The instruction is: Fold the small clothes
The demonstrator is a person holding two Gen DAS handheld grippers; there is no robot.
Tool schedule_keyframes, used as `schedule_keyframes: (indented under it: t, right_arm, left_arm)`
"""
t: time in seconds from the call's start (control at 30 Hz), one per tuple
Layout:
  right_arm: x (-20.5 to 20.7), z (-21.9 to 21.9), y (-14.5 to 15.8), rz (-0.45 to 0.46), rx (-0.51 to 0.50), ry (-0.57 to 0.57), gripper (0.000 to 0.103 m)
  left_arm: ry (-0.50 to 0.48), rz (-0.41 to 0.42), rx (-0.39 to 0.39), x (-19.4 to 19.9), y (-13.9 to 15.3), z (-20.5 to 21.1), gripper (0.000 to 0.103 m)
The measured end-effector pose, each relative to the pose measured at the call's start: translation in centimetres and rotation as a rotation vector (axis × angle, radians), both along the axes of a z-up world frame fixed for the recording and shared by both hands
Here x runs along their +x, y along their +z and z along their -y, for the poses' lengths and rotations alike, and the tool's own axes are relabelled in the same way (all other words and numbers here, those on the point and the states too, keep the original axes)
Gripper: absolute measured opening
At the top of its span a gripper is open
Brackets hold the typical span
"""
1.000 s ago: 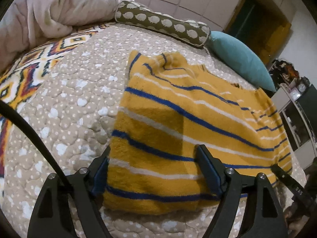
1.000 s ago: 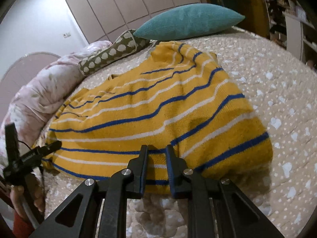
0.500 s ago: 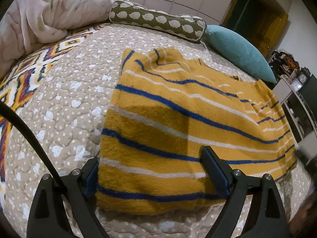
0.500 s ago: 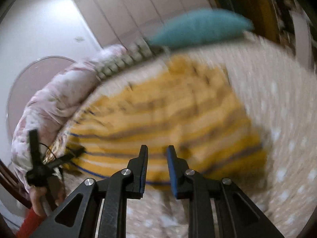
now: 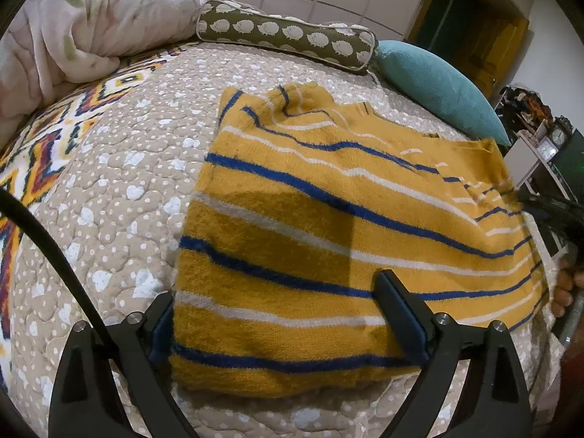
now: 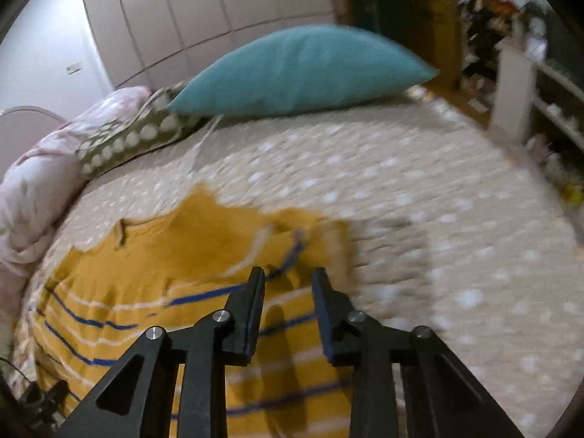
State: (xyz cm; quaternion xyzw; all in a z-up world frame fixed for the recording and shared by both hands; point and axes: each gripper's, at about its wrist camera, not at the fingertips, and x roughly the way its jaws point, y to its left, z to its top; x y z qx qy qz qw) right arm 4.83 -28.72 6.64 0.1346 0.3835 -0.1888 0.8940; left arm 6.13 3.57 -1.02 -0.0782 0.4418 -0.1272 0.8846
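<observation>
Spread over the dotted quilted bedspread [image 5: 120, 189], a yellow striped sweater [image 5: 328, 219] lies folded. Left gripper [image 5: 277, 314], jaws gaping and just widened, straddles its near edge; right gripper [image 6: 286, 292], jaws just parting, hovers empty above it.

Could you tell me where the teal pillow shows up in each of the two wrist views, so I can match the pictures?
Left wrist view: the teal pillow lies upper right, at the far edge of the bed, beyond the yellow striped sweater.
Right wrist view: the teal pillow sits top centre, large and slightly blurred.
Shared landmark: the olive sheep-print bolster touches the pillow's left end in both views.
</observation>
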Motion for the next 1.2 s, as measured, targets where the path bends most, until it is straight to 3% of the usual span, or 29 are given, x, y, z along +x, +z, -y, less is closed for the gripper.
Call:
schedule_keyframes:
  t: [0.07, 0.3, 0.4, 0.6, 0.7, 0.93, 1.0, 1.1, 1.2]
  right_arm:
    - [-1.8, -0.2, 1.2, -0.009, -0.075, -0.017, 0.041]
    - [-8.6, -1.1, 2.1, -0.063, -0.179, -0.03, 0.048]
    - [-10.6, -2.2, 1.8, -0.089, -0.25, -0.027, 0.056]
    - [-12.6, -3.8, 0.9, -0.089, -0.278, -0.004, 0.06]
    - [-13.5, -3.7, 0.4, -0.075, -0.223, -0.005, 0.06]
    - [-17.1, -2.5, -1.3, 0.019, 0.05, 0.016, 0.06]
    - [-18.1, -2.6, -1.5, 0.05, 0.098, 0.043, 0.06]
    - [-18.8, -2.7, -1.8, 0.081, 0.175, 0.102, 0.06]
    - [-19.0, -2.4, -2.9, 0.112, 0.32, 0.153, 0.06]
  left_arm:
    - [0.0, -0.001, 0.011, 0.0, 0.0, 0.1, 0.095]
    - [-0.02, -0.012, 0.044, 0.2, -0.2, 0.7, 0.102]
    - [-0.035, -0.022, 0.081, 0.3, -0.3, 1.3, 0.103]
    - [-0.038, -0.033, 0.119, 0.5, -0.4, 1.8, 0.103]
    - [-0.043, -0.037, 0.124, 0.7, -0.3, 1.9, 0.103]
    - [-0.017, -0.022, 0.132, 0.2, 0.2, 1.8, 0.099]
    - [-0.003, -0.01, 0.082, -0.8, 1.2, 1.0, 0.091]
    - [-0.001, 0.001, -0.068, -3.0, 3.1, -1.7, 0.091]
    - [0.014, -0.02, -0.157, -4.1, 3.5, -4.0, 0.091]
